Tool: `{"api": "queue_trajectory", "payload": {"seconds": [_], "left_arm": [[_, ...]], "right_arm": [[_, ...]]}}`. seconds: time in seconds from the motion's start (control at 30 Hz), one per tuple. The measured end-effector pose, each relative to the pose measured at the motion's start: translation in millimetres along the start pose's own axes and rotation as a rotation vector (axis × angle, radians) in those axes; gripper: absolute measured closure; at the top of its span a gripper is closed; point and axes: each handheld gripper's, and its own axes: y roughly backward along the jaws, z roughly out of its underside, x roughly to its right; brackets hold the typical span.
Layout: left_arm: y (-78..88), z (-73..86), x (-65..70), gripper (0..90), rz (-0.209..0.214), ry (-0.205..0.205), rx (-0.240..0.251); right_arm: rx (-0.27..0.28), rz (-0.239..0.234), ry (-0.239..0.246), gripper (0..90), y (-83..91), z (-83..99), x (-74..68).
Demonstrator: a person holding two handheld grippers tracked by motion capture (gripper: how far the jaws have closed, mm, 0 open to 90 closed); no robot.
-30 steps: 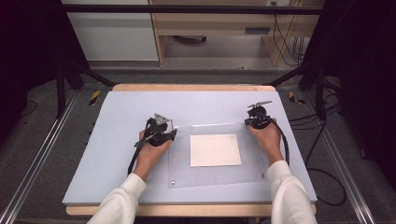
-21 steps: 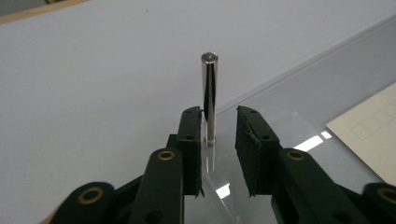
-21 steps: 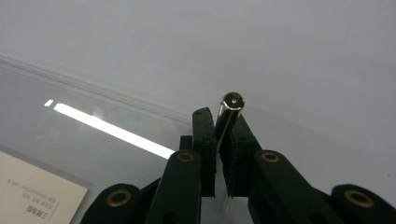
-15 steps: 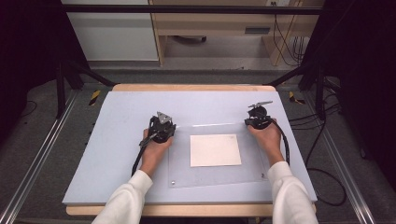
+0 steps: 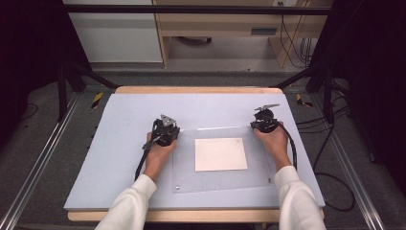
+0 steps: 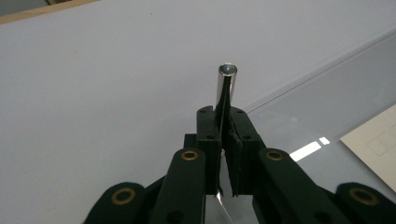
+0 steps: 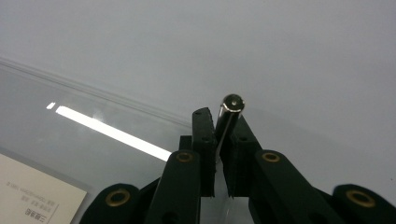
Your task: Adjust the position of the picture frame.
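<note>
A clear plastic sheet [image 5: 220, 177] lies flat on the pale blue table top [image 5: 124, 158], with a white paper card [image 5: 220, 154] under its middle. At the sheet's far left corner my left gripper [image 5: 168, 130] is shut on a short shiny metal pin [image 6: 226, 91]. Its jaws have just been closing, and the pin stands between the pads of this gripper [image 6: 227, 135]. At the far right corner my right gripper [image 5: 261, 125] is shut on a like metal pin [image 7: 230, 106], which sticks out beyond that gripper's tips [image 7: 223, 135].
Two small metal studs [image 5: 178, 188] sit at the sheet's near corners. The table's wooden edge [image 5: 201, 89] runs along the far side. Black cables [image 5: 330, 191] trail over the floor at the right, and black frame posts [image 5: 62, 91] stand at both far corners.
The left hand has edged a little up and right to the sheet's far left corner. The right hand has kept still.
</note>
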Motion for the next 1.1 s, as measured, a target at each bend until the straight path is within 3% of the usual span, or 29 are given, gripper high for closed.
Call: {"api": "queue_trajectory", "payload": {"seconds": [0.2, 0.43, 0.5, 0.6, 0.67, 0.7, 0.73, 0.8, 0.9, 1.1], "left_arm": [[0.0, -1.8, -1.7, 84.7, 0.012, 0.011, -0.011], [0.6, -4.4, -3.9, 85.0, 0.025, 0.028, -0.033], [1.9, -7.6, -6.0, 84.8, 0.040, 0.030, -0.059], [9.9, -15.8, -9.6, 84.5, 0.070, 0.026, -0.063], [16.9, -20.0, -9.9, 84.5, 0.058, 0.022, -0.086], [17.4, -22.2, -13.4, 84.4, 0.078, 0.004, -0.058], [21.4, -22.8, -15.3, 84.0, 0.085, 0.032, -0.063], [25.2, -23.6, -18.6, 83.6, 0.090, 0.043, -0.063], [37.4, -24.4, -27.3, 83.5, 0.092, 0.049, -0.074], [62.5, -26.3, -42.9, 83.3, 0.071, 0.047, -0.060]], "right_arm": [[0.043, 0.008, -0.002, 84.9, -0.5, 4.1, -1.3], [0.056, 0.017, 0.013, 85.4, 1.9, 4.5, -2.7], [0.044, 0.010, 0.013, 85.4, 4.0, 3.4, -3.4], [0.041, 0.001, 0.005, 85.4, 11.1, 0.4, -3.7], [0.038, 0.001, 0.011, 85.3, 18.2, -4.2, -5.1], [0.031, 0.003, 0.016, 85.3, 20.7, -6.0, -6.2], [0.027, 0.005, 0.027, 85.3, 23.9, -8.3, -7.9], [0.026, 0.005, 0.035, 85.2, 27.3, -10.6, -9.7], [0.001, 0.001, 0.079, 85.1, 41.3, -20.9, -24.0], [-0.005, 0.004, 0.112, 84.8, 56.1, -35.3, -47.9]]}}
